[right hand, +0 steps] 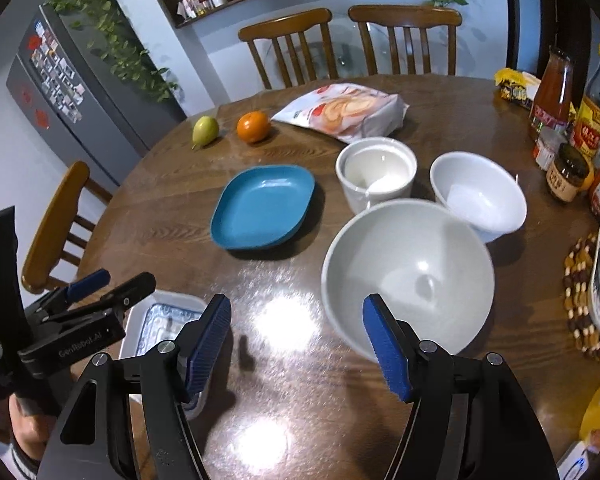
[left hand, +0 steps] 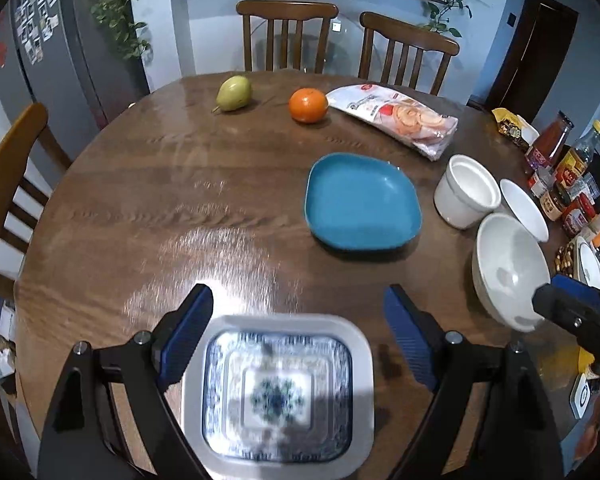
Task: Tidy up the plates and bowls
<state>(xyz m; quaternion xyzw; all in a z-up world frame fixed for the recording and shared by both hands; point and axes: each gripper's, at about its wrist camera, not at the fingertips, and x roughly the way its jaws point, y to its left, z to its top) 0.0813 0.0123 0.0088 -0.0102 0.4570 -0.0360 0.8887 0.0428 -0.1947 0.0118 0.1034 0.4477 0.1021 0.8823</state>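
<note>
Round wooden desk (left hand: 140,208), glossy w/ glare patches.

Left gripper (left hand: 298,340): jaws spread wide, holding nothing. It hovers over the patterned plate (left hand: 278,396), a squarish dish w/ white rim and blue-and-white floral centre, at the desk's near edge. Plate is blurred; can't tell if the pads touch it, but they sit either side of its far corners.

Right gripper (right hand: 296,344): also wide open, nothing gripped. Its right pad is in front of the near rim of the big white bowl (right hand: 408,276); contact unclear. Bowl is plain, deep, glossy inside, toward the near-right part of the desk.

Blue plate (right hand: 262,208): solid teal, rounded-square, shallow, empty, near desk centre, apart from the bowls.

White cup-like bowl (right hand: 376,172): straight-sided, thick rim, just behind the big bowl. Small white bowl (right hand: 478,194): rounded, beside it on the right, close to the big bowl's far rim.

Toward the far edge: green pear (left hand: 234,93), orange (left hand: 308,105), snack bag (left hand: 396,118). Right edge: sauce bottles and jars (right hand: 572,120), plus a beaded trivet (right hand: 580,300) under a white dish.
</note>
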